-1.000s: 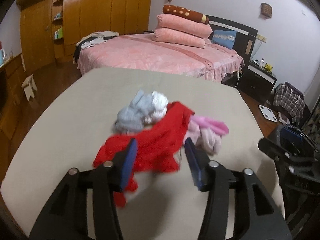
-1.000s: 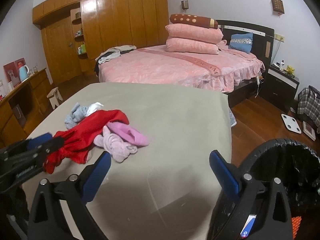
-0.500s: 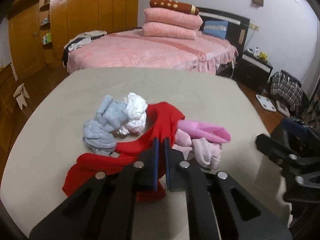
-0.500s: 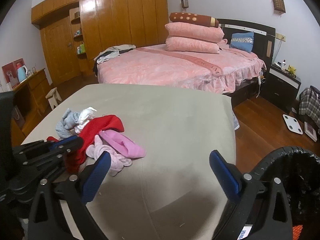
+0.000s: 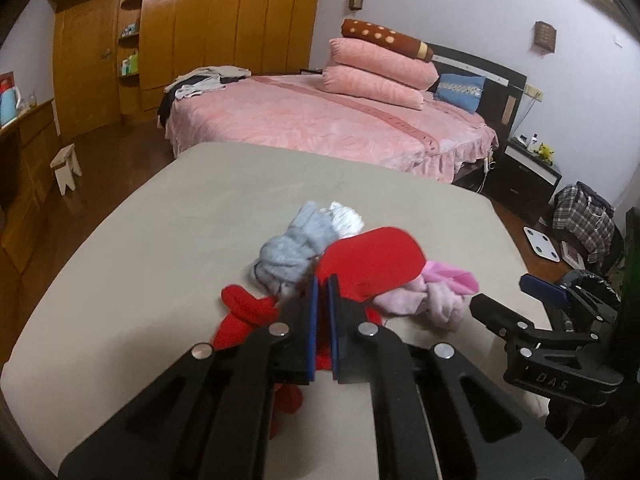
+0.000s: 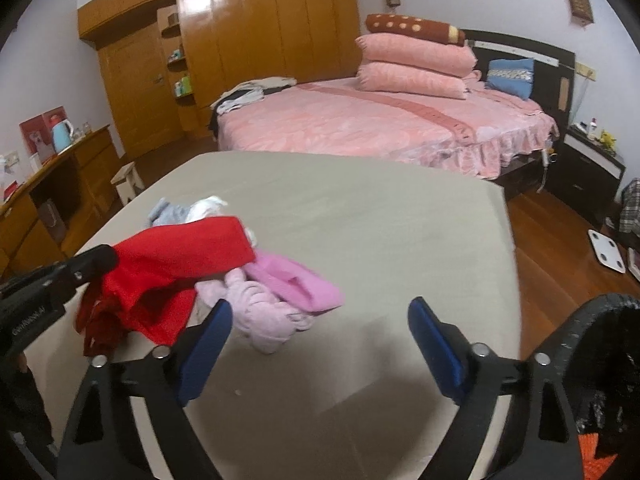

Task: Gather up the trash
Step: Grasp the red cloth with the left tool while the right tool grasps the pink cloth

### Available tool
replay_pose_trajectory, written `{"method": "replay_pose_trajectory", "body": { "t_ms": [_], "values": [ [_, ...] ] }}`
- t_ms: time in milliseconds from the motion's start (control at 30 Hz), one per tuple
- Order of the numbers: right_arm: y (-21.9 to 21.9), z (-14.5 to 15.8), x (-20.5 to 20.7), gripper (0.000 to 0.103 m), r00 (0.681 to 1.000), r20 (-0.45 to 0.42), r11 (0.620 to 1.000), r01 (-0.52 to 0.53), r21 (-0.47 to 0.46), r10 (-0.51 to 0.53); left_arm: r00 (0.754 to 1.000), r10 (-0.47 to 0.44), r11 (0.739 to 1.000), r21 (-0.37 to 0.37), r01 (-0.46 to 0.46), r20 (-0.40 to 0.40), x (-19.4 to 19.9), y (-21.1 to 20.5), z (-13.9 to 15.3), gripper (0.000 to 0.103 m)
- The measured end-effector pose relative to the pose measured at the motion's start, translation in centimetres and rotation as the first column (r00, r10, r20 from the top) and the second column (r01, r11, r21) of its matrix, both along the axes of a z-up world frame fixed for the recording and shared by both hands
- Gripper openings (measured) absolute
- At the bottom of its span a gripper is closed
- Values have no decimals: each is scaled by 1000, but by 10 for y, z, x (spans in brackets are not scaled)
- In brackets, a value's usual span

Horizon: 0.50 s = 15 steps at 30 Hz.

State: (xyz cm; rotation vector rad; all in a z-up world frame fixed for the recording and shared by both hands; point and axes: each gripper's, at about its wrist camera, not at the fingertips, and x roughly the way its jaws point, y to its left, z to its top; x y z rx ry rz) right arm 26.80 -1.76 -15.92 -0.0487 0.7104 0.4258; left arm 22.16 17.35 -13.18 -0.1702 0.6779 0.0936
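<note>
The left gripper (image 5: pixel 322 280) is clenched on the red cloth (image 5: pixel 372 262), lifting it off the desk (image 5: pixel 200 208). The right gripper (image 6: pixel 320 320) is closing with nothing between its jaws; the pink cloth (image 6: pixel 276 300) lies at its 11 o'clock. Both cloths look light and limp: pinch a bunched fold.

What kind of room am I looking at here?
Most likely a home bedroom: a bed with a pink quilted cover, stacked pink pillows against its dark headboard, and a glossy wooden wardrobe wall behind.
</note>
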Motion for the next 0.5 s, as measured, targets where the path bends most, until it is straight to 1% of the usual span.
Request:
{"method": "replay_pose_trajectory", "body": {
  "t_ms": [100, 233, 267, 300, 367, 400, 500],
  "values": [
    [13, -8, 3, 72, 999, -33, 999, -40, -26, 39, 1000, -6, 1000, 4, 6, -5, 0, 1, -2, 4],
    [23, -20, 11, 66, 994, -93, 998, -56, -25, 53, 1000, -15, 1000, -2, 15, -11, -2, 0, -5, 4],
    [23, -22, 13, 62, 993, -103, 998, -62, -19, 60, 1000, -16, 1000, -2, 16, -13, -2, 1, -6, 4],
    [26, -23, 15, 56, 991, -114, 997, -77, -17, 75, 1000, -18, 1000, -3, 18, -15, -2, 1, -6, 4],
    [28, -25, 14, 49, 989, -121, 995, -93, -23, 89, 1000, -19, 1000, -1, 19, -18, -3, 1, -8, 4],
    [28, -24, 11, 47, 988, -121, 995, -98, -21, 95, 1000, -20, 1000, 0, 20, -19, -3, 1, -9, 4],
    [22, -24, 1, 46, 983, -145, 993, -114, 3, 114, 1000, -17, 1000, 1, 17, -25, -1, 2, -10, 4]
  ]
}}
